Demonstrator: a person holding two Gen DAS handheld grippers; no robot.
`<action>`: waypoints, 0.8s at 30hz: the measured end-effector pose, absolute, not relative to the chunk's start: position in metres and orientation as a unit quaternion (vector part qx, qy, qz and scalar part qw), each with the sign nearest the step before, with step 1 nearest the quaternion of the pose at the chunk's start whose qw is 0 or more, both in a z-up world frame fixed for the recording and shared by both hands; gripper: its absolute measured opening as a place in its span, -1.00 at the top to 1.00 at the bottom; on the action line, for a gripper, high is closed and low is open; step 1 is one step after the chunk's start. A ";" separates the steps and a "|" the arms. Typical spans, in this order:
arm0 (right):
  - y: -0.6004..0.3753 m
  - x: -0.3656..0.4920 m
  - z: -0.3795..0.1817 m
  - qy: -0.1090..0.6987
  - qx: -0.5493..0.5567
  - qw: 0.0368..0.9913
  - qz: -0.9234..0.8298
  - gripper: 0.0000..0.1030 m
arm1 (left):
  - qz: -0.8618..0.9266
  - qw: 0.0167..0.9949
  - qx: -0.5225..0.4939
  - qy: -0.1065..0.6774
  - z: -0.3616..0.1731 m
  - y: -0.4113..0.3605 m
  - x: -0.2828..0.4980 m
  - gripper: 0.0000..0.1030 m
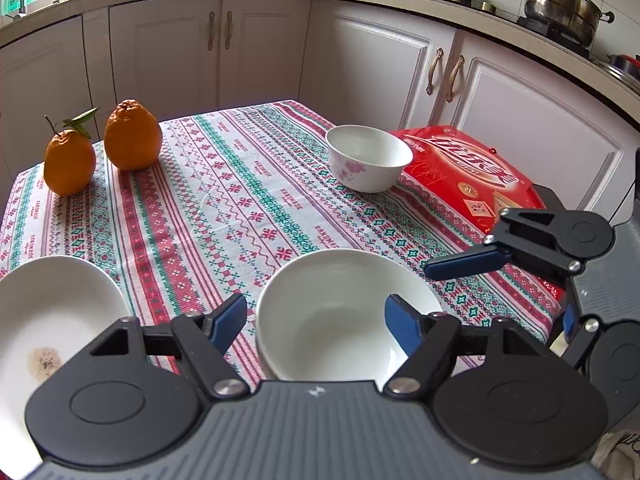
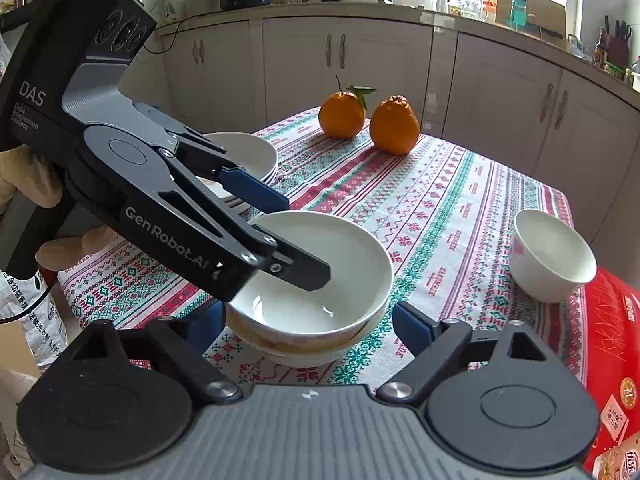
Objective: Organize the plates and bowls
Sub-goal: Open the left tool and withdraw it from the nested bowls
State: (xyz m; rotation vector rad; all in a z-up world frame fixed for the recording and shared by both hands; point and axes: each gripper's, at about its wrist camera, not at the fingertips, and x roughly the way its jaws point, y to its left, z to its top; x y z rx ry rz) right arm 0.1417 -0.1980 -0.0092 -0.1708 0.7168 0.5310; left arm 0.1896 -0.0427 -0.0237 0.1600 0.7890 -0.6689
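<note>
A white bowl [image 1: 340,312] [image 2: 320,280] sits stacked on another bowl at the table's near edge. My left gripper [image 1: 316,320] is open, one finger outside the bowl's left rim and one finger inside it; it also shows in the right wrist view [image 2: 304,236]. My right gripper [image 2: 304,324] is open, its fingers either side of the bowl stack, low and near; it shows in the left wrist view at the right [image 1: 496,292]. A flower-patterned small bowl [image 1: 368,158] [image 2: 552,256] stands farther off. A stack of white plates [image 1: 52,320] [image 2: 244,156] lies at the left.
Two oranges [image 1: 100,148] [image 2: 368,120] stand at the far side of the patterned tablecloth [image 1: 240,208]. A red box [image 1: 472,176] [image 2: 612,352] lies by the small bowl. Kitchen cabinets and a counter surround the table.
</note>
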 end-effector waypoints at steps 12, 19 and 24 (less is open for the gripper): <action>-0.226 0.127 -0.001 0.334 -0.063 0.914 0.219 -1.00 | -0.322 0.870 0.104 0.358 -0.006 -0.044 0.189 -0.86; -0.250 0.126 -0.002 0.331 -0.048 0.924 0.186 -1.00 | -0.336 0.867 0.128 0.344 0.006 -0.065 0.197 -0.92; -0.267 0.132 -0.008 0.338 -0.039 0.927 0.160 -1.00 | -0.352 0.862 0.146 0.334 0.012 -0.087 0.208 -0.93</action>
